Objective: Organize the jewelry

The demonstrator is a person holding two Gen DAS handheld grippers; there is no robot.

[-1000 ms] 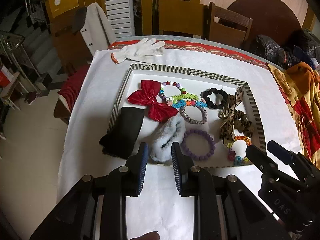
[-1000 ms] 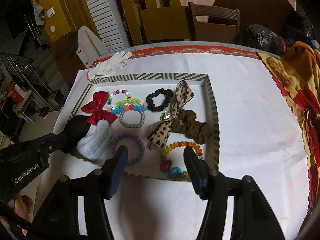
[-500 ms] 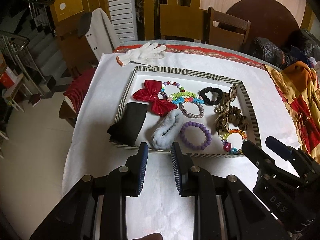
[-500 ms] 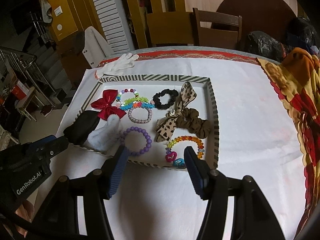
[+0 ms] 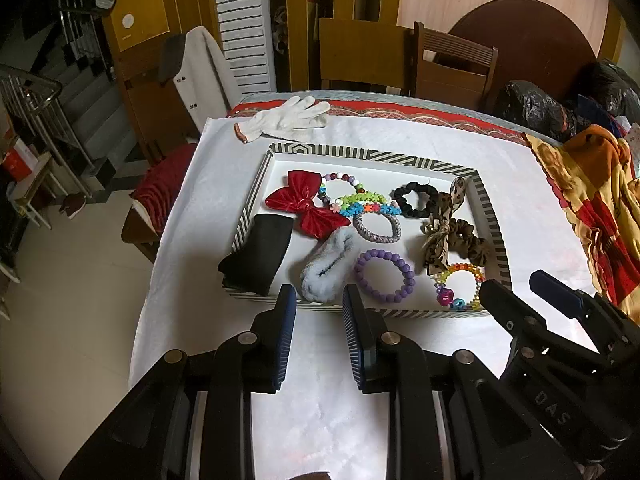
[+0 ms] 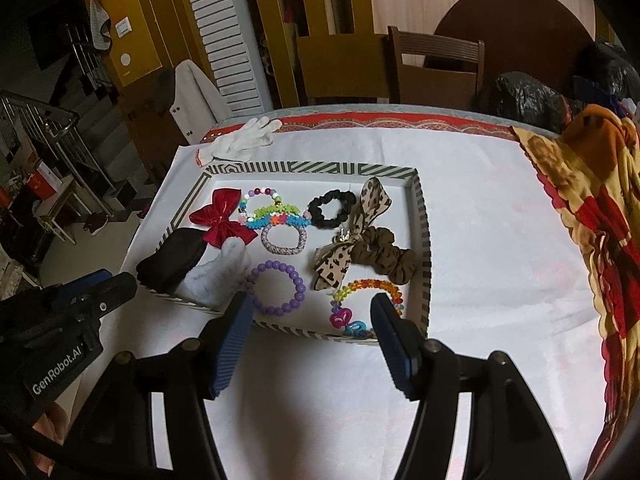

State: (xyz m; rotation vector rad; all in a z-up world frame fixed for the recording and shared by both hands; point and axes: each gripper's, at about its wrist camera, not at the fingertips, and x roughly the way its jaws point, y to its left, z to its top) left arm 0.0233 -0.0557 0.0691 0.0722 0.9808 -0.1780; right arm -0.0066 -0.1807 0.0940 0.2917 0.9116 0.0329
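Both grippers, left gripper (image 5: 319, 312) and right gripper (image 6: 310, 322), are held released and empty short of the striped tray (image 5: 424, 314); the right gripper's fingers are opening. No item is grasped; selection of one, perhaps the purple bead bracelet (image 6: 277, 289) just ahead, is judged next.

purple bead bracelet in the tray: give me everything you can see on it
The purple bead bracelet is a closed ring of round, matte lilac beads, plastic by the look, lying flat on the white floor of the striped-rim tray, near its front edge. It looks intact, with no clasp showing. A fluffy pale-blue scrunchie lies right beside it on one side, a rainbow bead bracelet on the other. Contact with the scrunchie cannot be told. Neither gripper touches it.
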